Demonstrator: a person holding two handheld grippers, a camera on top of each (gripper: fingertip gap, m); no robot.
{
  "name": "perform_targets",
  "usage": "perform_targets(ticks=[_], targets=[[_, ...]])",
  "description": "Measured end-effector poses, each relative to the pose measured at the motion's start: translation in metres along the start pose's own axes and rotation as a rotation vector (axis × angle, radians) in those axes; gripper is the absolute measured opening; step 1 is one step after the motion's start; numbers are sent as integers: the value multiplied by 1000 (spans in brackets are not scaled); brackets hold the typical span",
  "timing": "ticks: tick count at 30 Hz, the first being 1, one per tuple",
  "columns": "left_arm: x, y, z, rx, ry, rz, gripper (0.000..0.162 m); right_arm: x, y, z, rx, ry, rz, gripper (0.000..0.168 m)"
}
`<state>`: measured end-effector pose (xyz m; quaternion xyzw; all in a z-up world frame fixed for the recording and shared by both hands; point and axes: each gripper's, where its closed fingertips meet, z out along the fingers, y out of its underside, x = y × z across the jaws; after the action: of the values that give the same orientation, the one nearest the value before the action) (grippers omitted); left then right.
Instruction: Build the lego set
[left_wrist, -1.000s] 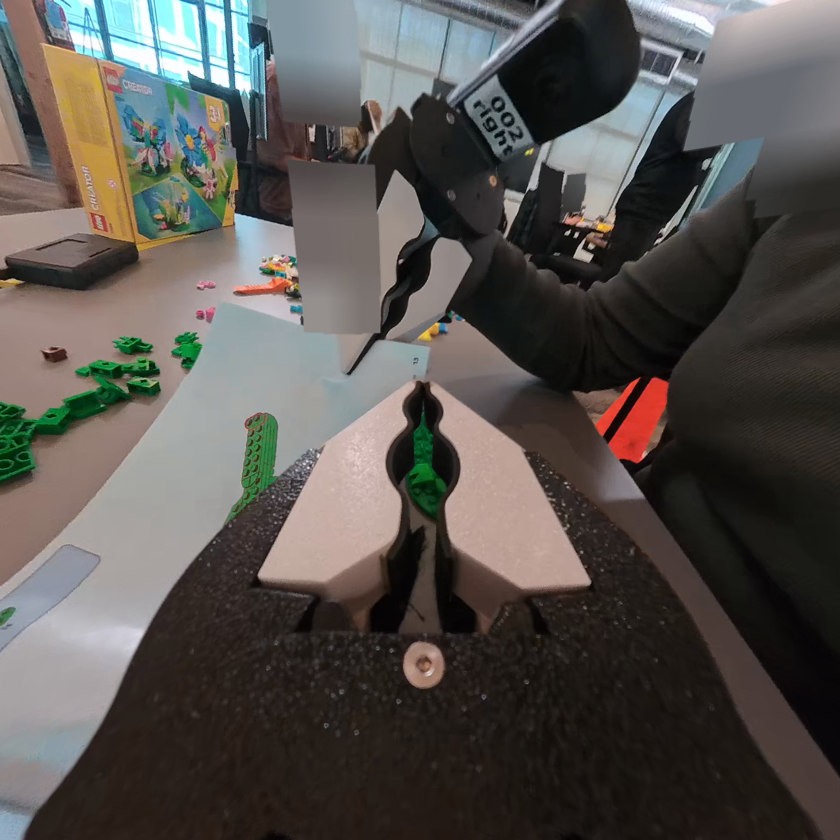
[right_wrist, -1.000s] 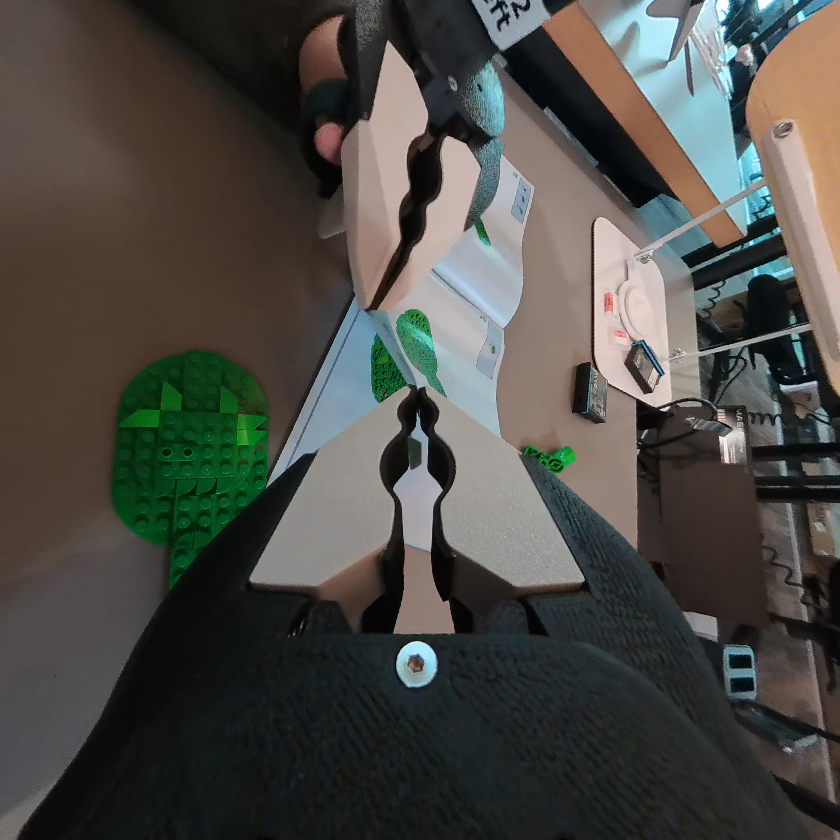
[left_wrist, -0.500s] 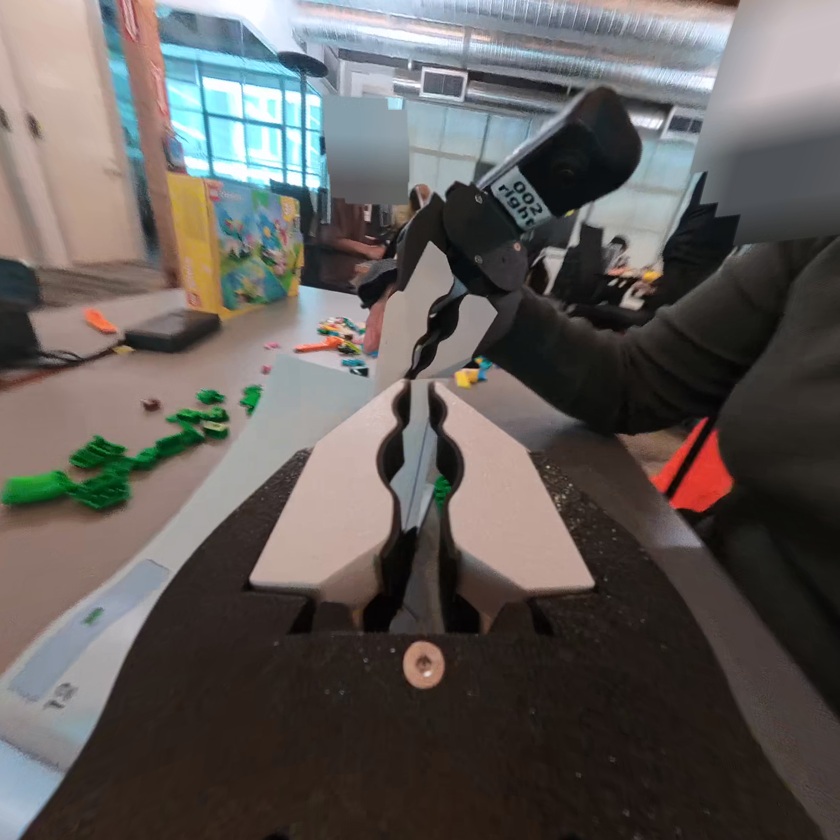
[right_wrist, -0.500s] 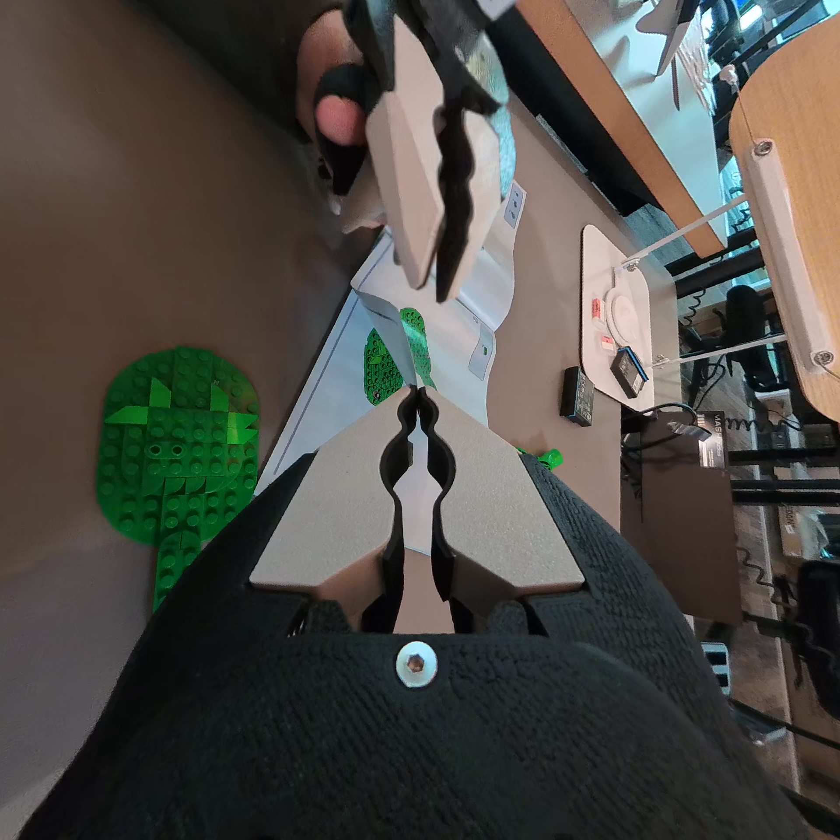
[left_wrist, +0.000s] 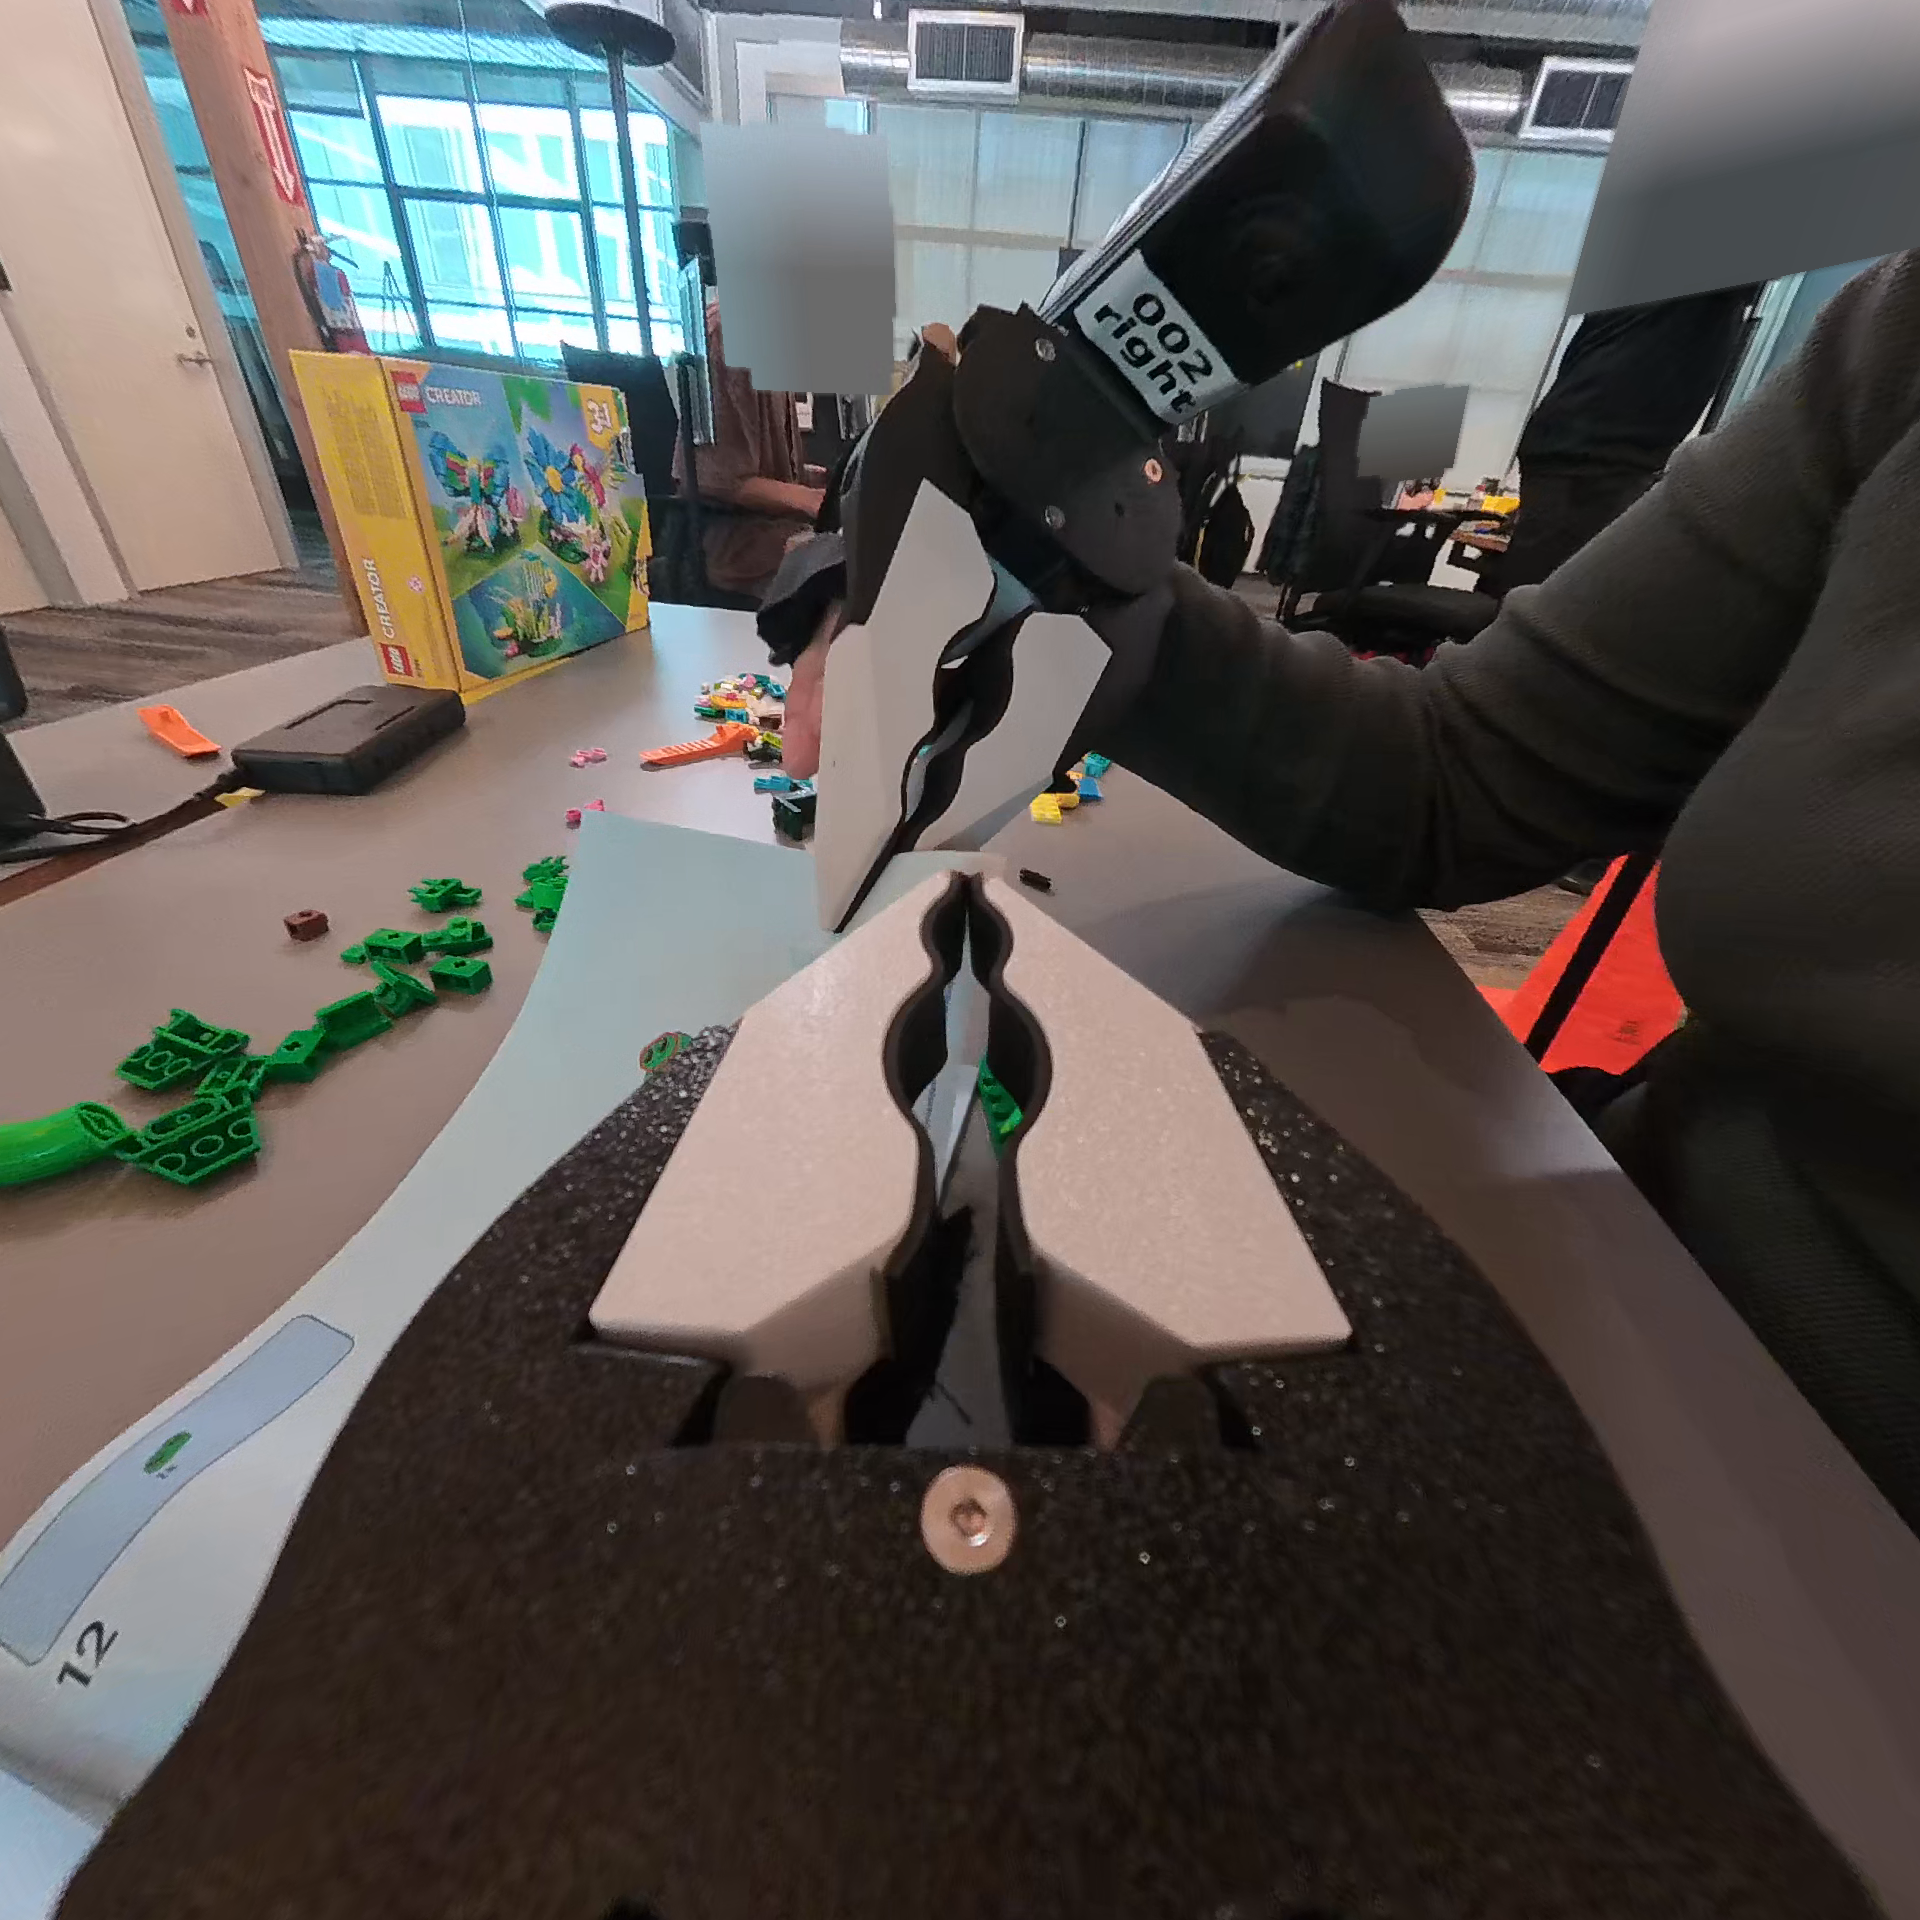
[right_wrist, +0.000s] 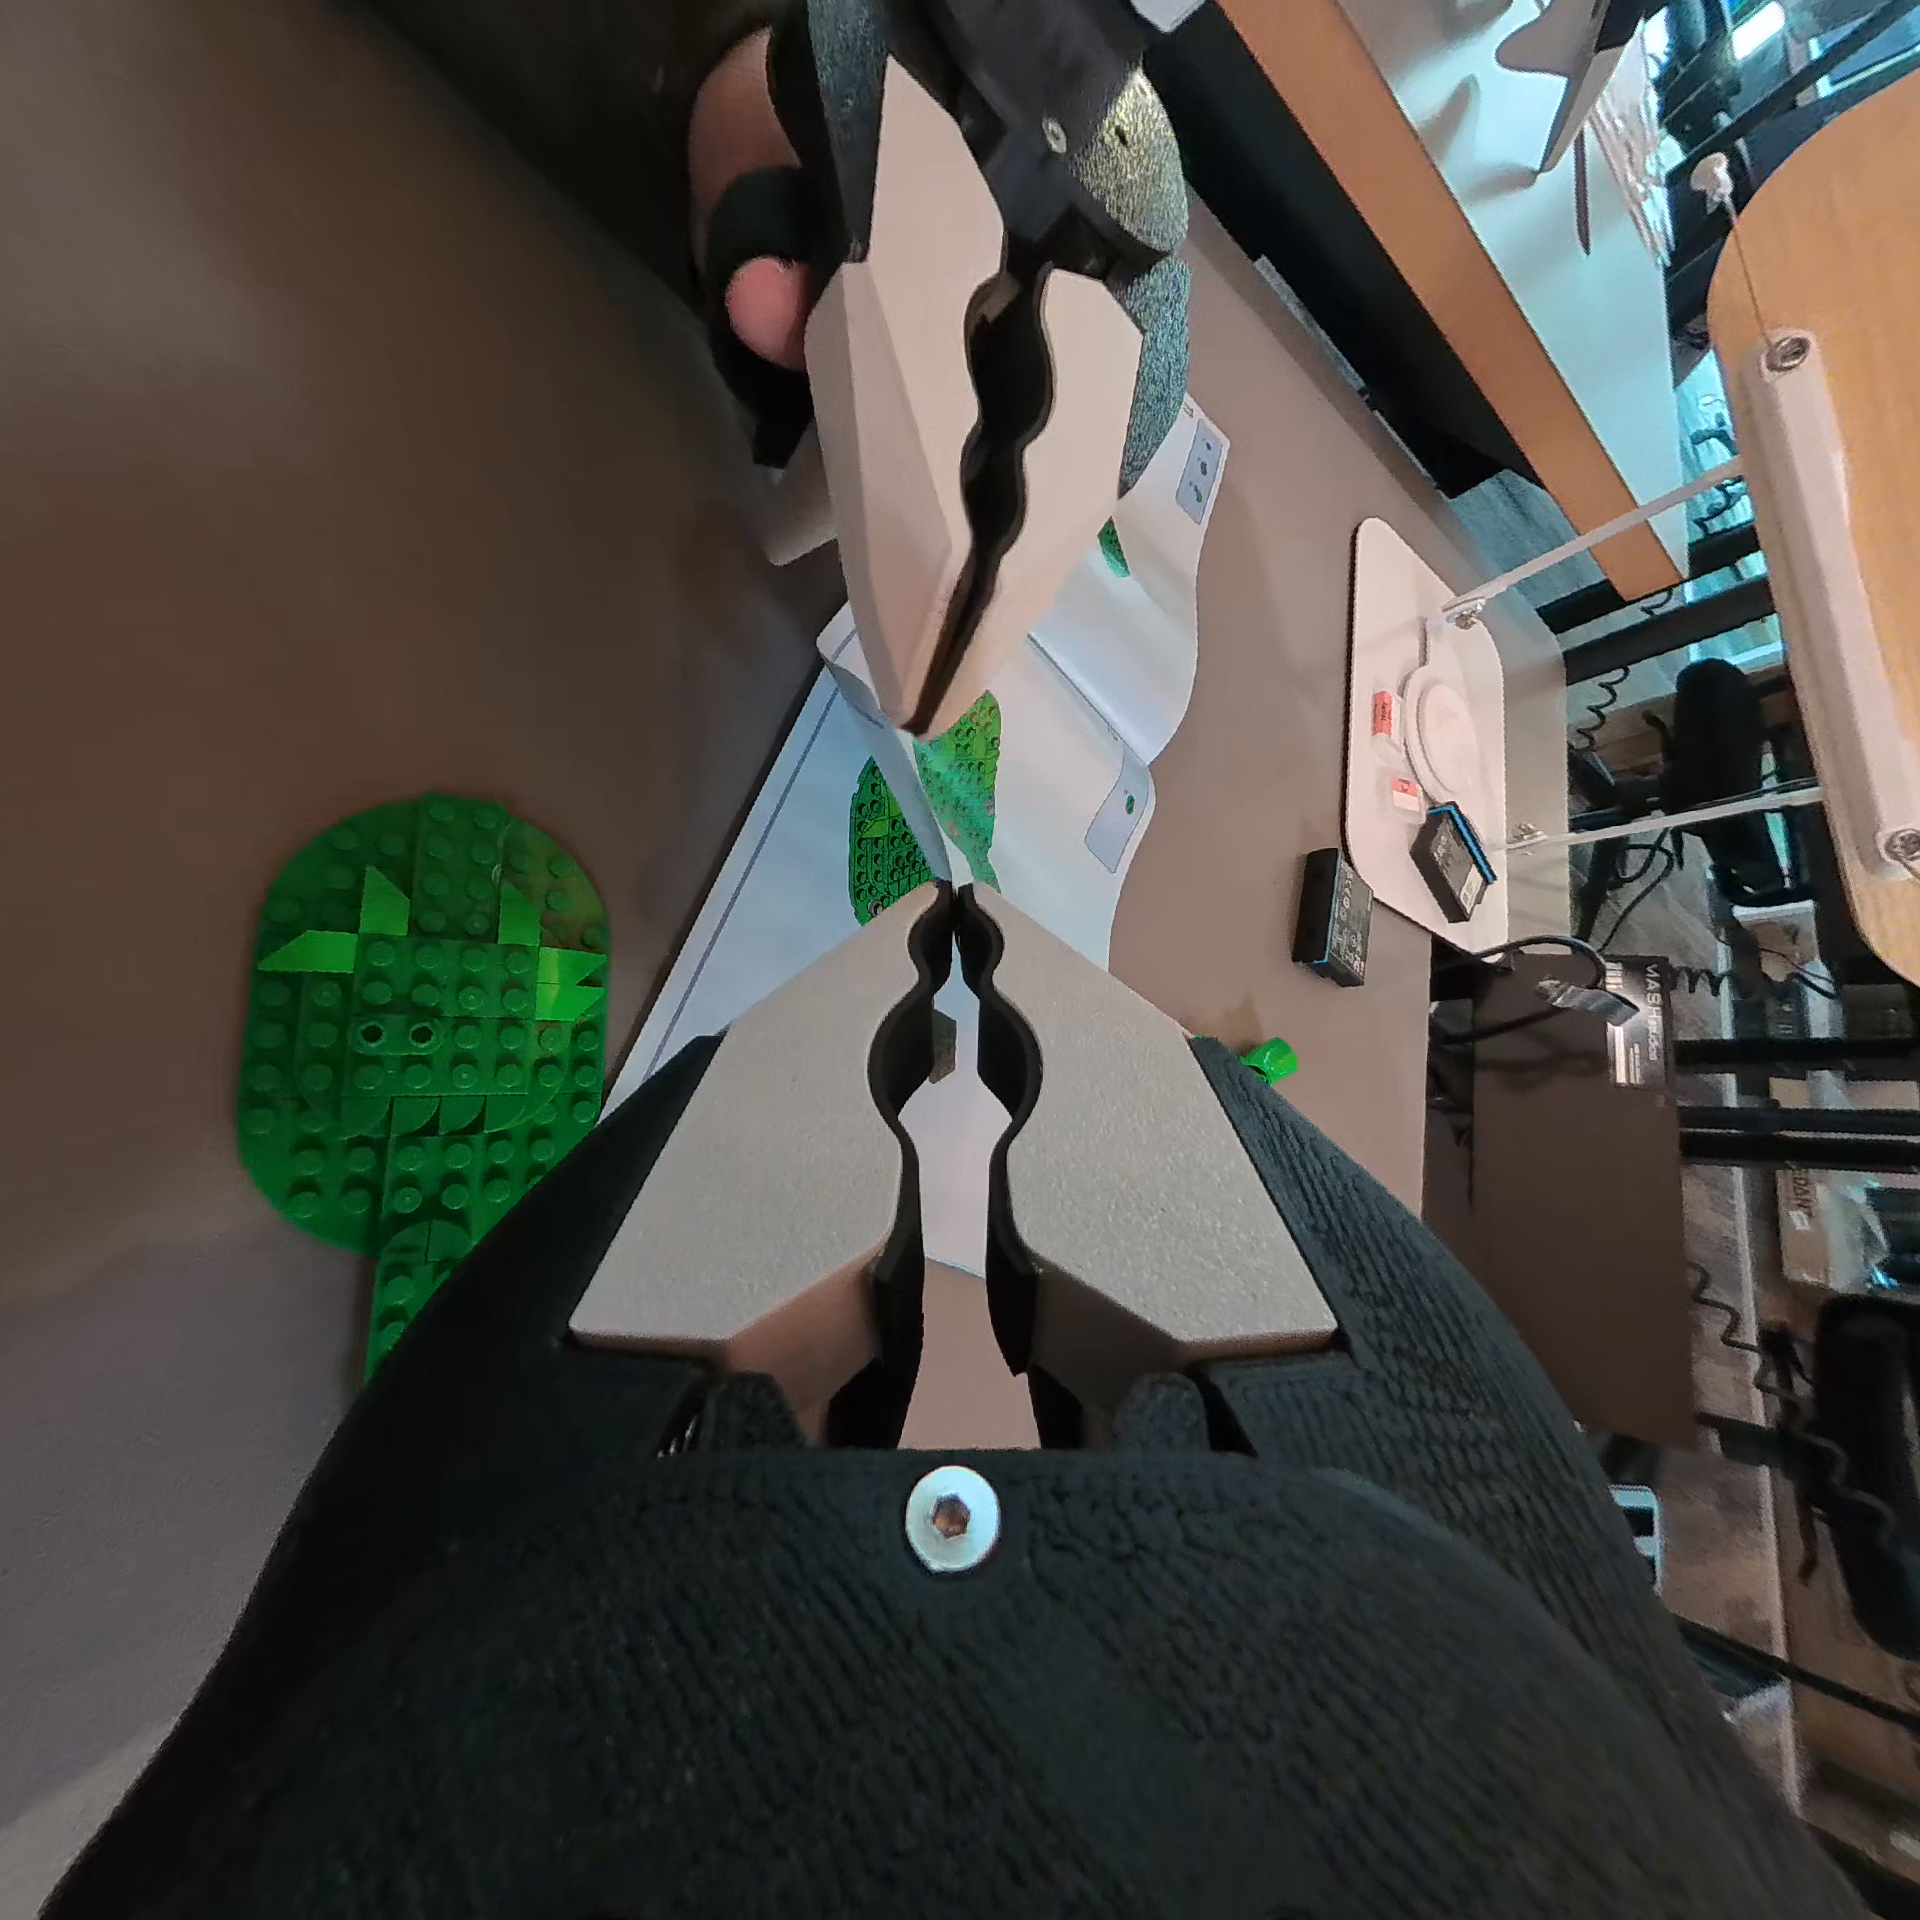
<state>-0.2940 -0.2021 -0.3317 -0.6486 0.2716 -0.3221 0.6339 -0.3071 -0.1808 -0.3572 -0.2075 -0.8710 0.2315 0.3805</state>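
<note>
Tools first: we see our left tool (left_wrist: 966, 883) with its tips drawn together on a page of the instruction booklet (left_wrist: 665, 935), which lies open near the tabletop's (left_wrist: 312, 1195) near edge. Our right tool (right_wrist: 954, 896) also has its tips together; whether they pinch that same lifted page we cannot tell, though a small dark piece (right_wrist: 940, 1049) sits between its fingers. The two tools are just beside each other above the booklet. Beside the booklet, in the right wrist view, lies the green plate assembly (right_wrist: 426, 1018), flat on the tabletop. Loose green bricks (left_wrist: 208, 1070) are scattered toward the left edge, and the set's box (left_wrist: 478, 530) stands upright toward the far edge, with coloured bricks (left_wrist: 748, 707) near it.
</note>
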Motion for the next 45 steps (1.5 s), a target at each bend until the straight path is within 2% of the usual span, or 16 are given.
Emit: perform_targets(ticks=[5, 10, 20, 25, 33, 45], targets=[[3, -7, -2, 35, 2, 29, 9, 0, 2, 0, -4, -1, 5, 0], [1, -4, -2, 28, 1, 8, 0, -1, 1, 1, -6, -7, 2, 0], [2, -3, -1, 30, 23, -20, 0, -1, 1, 0, -2, -9, 7, 0], [5, -4, -1, 32, 36, -14, 10, -1, 1, 0, 0, -9, 7, 0], [2, -4, -2, 37, 29, -38, 3, -2, 1, 0, -1, -14, 10, 0], [4, -2, 0, 30, 42, -37, 4, -2, 1, 0, -1, -18, 12, 0]])
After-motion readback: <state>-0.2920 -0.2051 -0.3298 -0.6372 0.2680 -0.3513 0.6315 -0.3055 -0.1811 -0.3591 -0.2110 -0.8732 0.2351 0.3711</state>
